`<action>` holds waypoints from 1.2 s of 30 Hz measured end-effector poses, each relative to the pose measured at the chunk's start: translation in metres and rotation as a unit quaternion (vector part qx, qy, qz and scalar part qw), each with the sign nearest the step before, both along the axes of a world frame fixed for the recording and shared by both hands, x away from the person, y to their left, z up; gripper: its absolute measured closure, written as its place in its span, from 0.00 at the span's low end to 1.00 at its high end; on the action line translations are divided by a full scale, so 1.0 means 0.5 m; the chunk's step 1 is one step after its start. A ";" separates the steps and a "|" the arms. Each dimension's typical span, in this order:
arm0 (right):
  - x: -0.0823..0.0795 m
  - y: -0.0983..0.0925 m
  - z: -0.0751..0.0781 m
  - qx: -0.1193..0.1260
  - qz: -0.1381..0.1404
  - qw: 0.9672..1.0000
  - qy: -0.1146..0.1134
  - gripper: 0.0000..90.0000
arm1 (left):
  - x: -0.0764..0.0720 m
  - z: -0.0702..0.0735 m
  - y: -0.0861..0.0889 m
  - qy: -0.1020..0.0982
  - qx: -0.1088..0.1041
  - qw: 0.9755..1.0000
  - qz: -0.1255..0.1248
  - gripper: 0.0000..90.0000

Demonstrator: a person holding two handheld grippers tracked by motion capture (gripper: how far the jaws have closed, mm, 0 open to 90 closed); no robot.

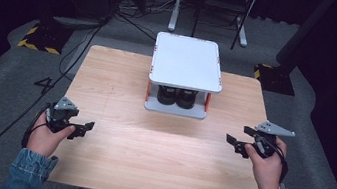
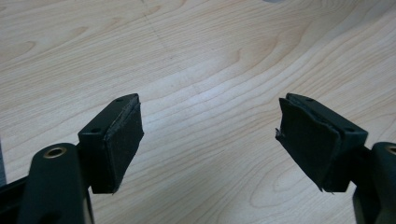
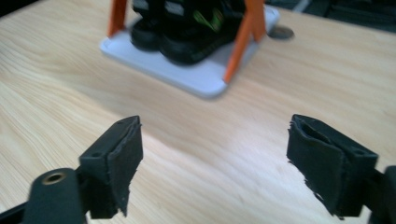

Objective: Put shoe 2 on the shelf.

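Left gripper (image 1: 81,127) sits near the left edge of the wooden table (image 1: 121,92), held in the left hand (image 1: 46,134). Jaws spread wide, nothing between them. The left gripper view (image 2: 208,140) confirms it: bare wood grain in the gap, pads (image 2: 122,140) not touching anything.

Right gripper (image 1: 241,138) is near the right edge, held in the right hand (image 1: 267,165), jaws also wide apart and empty. The right gripper view (image 3: 215,163) shows clear tabletop between the pads (image 3: 317,161), with no contact.

Both grippers point inward toward the table's centre, well apart from each other.

A small white two-level shelf (image 1: 188,62) with orange posts (image 1: 148,90) stands at the middle of the far side of the table. A pair of black shoes (image 1: 176,96) sits on its lower tray, under the top board. In the right gripper view the shelf (image 3: 196,77) and shoes (image 3: 187,32) are ahead of the jaws, slightly blurred, well clear of them.

Denim sleeves (image 1: 29,169) show at the bottom of the high view.
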State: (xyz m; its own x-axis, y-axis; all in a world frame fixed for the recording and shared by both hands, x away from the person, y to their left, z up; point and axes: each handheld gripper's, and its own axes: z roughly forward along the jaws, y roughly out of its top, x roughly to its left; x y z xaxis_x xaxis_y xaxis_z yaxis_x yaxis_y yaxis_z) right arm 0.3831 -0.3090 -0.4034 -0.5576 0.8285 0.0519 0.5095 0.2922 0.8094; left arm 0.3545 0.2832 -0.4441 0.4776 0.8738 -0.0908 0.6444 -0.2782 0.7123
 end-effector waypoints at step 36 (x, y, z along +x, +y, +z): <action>0.051 -0.096 -0.198 -0.060 -0.047 0.996 0.045 0.16 | 0.011 -0.044 0.002 0.014 0.045 0.999 0.000 0.20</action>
